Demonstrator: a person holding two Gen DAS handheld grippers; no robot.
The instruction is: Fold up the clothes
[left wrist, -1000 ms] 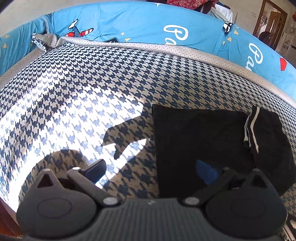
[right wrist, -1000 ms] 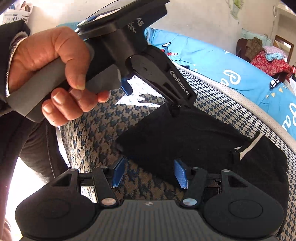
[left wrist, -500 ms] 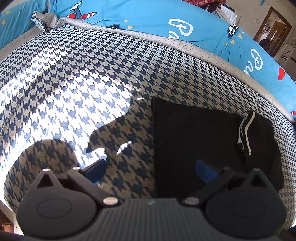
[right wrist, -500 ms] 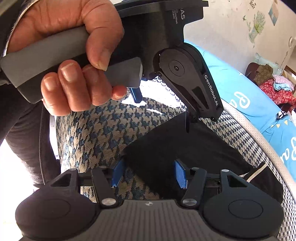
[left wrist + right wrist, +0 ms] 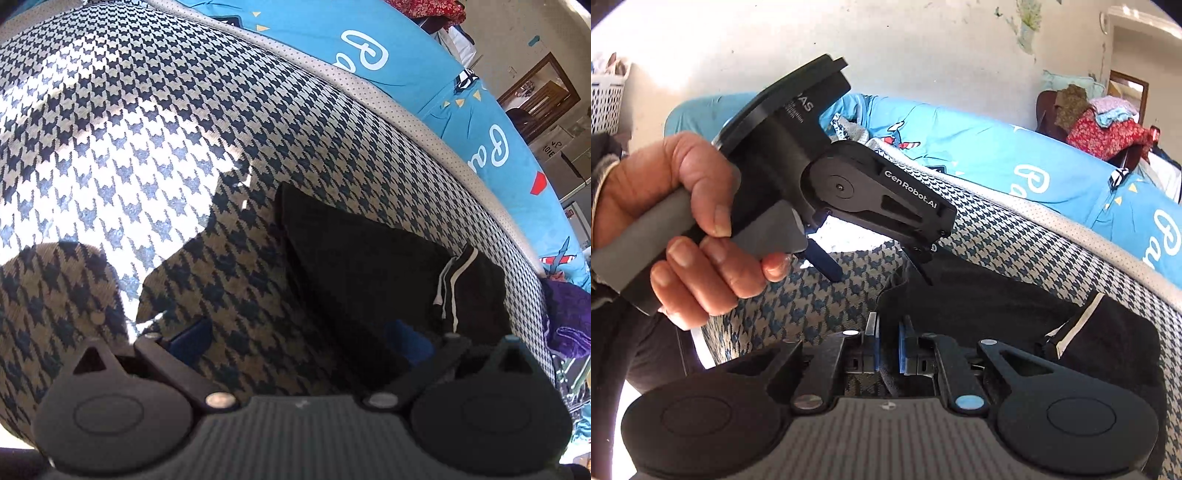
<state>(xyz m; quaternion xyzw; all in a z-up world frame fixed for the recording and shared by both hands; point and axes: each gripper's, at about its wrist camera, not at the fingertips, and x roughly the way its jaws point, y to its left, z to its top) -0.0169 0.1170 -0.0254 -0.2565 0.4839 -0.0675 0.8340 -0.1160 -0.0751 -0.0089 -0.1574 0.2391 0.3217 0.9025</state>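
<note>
Black shorts (image 5: 979,295) lie flat on the houndstooth cover (image 5: 184,147), striped waistband end away from the person. Right gripper (image 5: 888,343) pinched onto the near corner; left gripper (image 5: 295,332) spread wide, straddling the other corner. Soft, light, floppy: needs both corners lifted together.

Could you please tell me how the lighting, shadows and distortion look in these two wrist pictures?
Left wrist view: hard sunlight washes out the checked cover, a sharp gripper-shaped shadow crosses it, and the black garment is too dark for detail. Right wrist view: even light, the wall is bright, and the fisheye bends the bed edge into a curve.
</note>
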